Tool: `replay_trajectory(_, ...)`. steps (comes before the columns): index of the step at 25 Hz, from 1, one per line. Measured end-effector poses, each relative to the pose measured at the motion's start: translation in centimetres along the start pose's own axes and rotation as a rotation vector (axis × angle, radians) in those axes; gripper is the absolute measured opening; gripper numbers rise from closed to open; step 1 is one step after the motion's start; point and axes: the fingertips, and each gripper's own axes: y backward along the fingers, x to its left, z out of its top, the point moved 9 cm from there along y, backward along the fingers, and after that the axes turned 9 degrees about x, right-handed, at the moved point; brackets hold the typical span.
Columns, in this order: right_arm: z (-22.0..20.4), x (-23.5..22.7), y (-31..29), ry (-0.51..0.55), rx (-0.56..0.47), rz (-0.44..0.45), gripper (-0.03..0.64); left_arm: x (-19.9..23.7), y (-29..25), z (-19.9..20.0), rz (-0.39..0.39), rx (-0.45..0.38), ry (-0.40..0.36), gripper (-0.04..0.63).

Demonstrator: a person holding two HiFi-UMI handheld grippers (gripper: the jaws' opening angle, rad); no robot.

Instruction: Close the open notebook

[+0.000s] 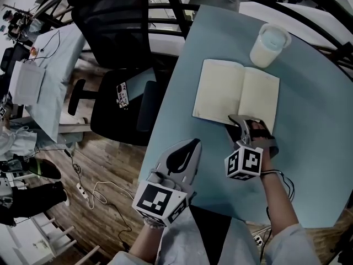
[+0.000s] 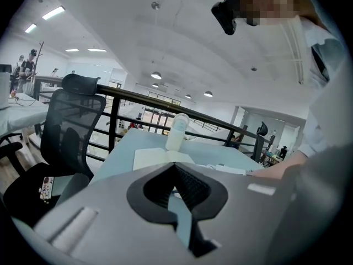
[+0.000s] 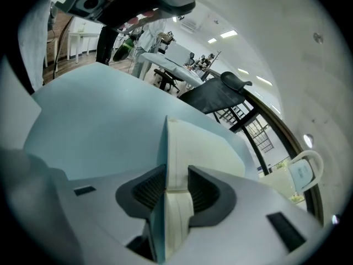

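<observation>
The notebook (image 1: 237,94) lies open on the pale blue table (image 1: 314,164), its cream pages facing up. My right gripper (image 1: 239,121) is at the near edge of its right-hand page. In the right gripper view the page stack (image 3: 205,148) runs between the jaws of that gripper (image 3: 175,175), which stand wide; the pads flank it closely, and no squeeze shows. My left gripper (image 1: 191,144) hovers over the table's near left part, short of the notebook (image 2: 157,158). Its jaws (image 2: 175,169) are shut with nothing in them.
A white lidded cup (image 1: 269,44) stands just beyond the notebook's far right corner. A black office chair (image 1: 118,65) sits left of the table with a small device on its seat. A dark railing (image 2: 132,101) runs behind the table's far edge.
</observation>
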Motion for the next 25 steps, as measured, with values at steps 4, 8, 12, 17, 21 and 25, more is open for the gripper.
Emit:
replay_trajectory(4, 0.0, 0.1, 0.0, -0.018, -0.011, 0.0, 0.093, 0.2, -0.8, -0.5, -0.028, 0.007, 0.058, 0.003)
replay_trajectory(8, -0.1, 0.3, 0.1, -0.062, -0.025, 0.0, 0.074, 0.5, -1.7, -1.2, -0.043, 0.014, 0.107, 0.005)
replay_trajectory(12, -0.5, 0.2, 0.4, -0.137, -0.053, 0.007, 0.066, 0.8, -2.9, -2.2, -0.051, 0.035, 0.133, 0.003)
replay_trajectory(17, -1.0, 0.1, 0.5, -0.197, -0.076, 0.017, 0.061, 1.9, -4.8, -4.0, -0.09, 0.04, 0.3, 0.008)
replay_trajectory(21, -1.1, 0.0, 0.6, -0.233, -0.089, 0.02, 0.061, 2.9, -6.6, -5.4, -0.093, 0.058, 0.417, 0.044)
replay_trajectory(25, -1.0, 0.1, 0.7, -0.241, -0.095, 0.02, 0.06, 3.5, -8.4, -6.4, -0.109, 0.065, 0.525, 0.111)
